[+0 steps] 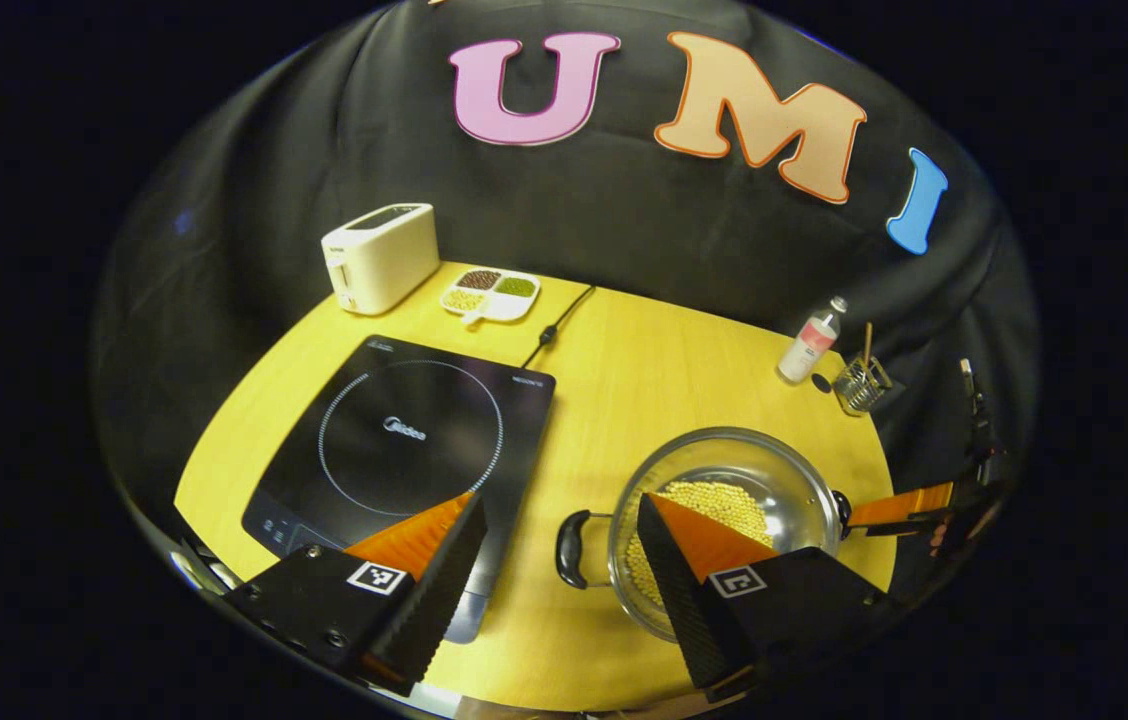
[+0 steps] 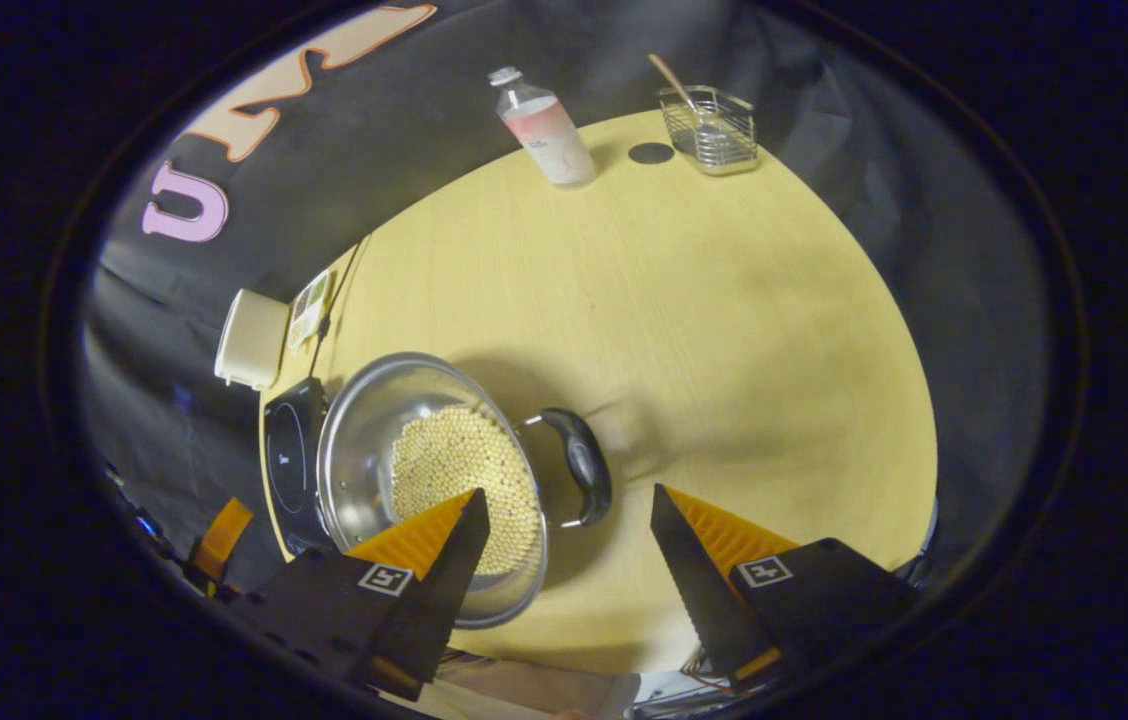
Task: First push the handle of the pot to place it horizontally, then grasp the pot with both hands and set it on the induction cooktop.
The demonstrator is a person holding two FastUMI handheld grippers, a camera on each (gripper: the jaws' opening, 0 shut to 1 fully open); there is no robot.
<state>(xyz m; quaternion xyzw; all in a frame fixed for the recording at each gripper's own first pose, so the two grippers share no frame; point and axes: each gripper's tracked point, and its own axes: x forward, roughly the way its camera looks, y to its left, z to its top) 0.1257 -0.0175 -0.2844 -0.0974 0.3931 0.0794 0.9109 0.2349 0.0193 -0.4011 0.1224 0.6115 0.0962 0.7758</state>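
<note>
Both jaws stand spread wide, and neither pair pinches anything. From the left gripper view, the left gripper point(image 1: 556, 515) hangs above the near part of the round wooden table point(image 1: 624, 380); one finger is over the near corner of the induction cooktop point(image 1: 404, 450), the other finger is over the steel pot point(image 1: 724, 520). This pot stands on the table just beside the cooktop, on its right, and it holds a layer of small pale yellow beans point(image 1: 724, 505). One black handle point(image 1: 572, 548) of the pot points toward the cooktop and lies between the two fingers. At the pot's opposite side another gripper's finger reaches near the far handle; I cannot tell whether it touches.

From the right gripper view, the right gripper point(image 2: 569, 508) is over the pot point(image 2: 374, 440), with the second black handle point(image 2: 584, 465) just beyond the gap between its fingers.

At the back of the table are a cream toaster point(image 1: 379, 257), a white divided dish point(image 1: 490, 294) with grains, a small bottle point(image 1: 810, 343) and a wire basket point(image 1: 862, 383). A black cable point(image 1: 556, 325) runs from the cooktop to the table's back edge.
</note>
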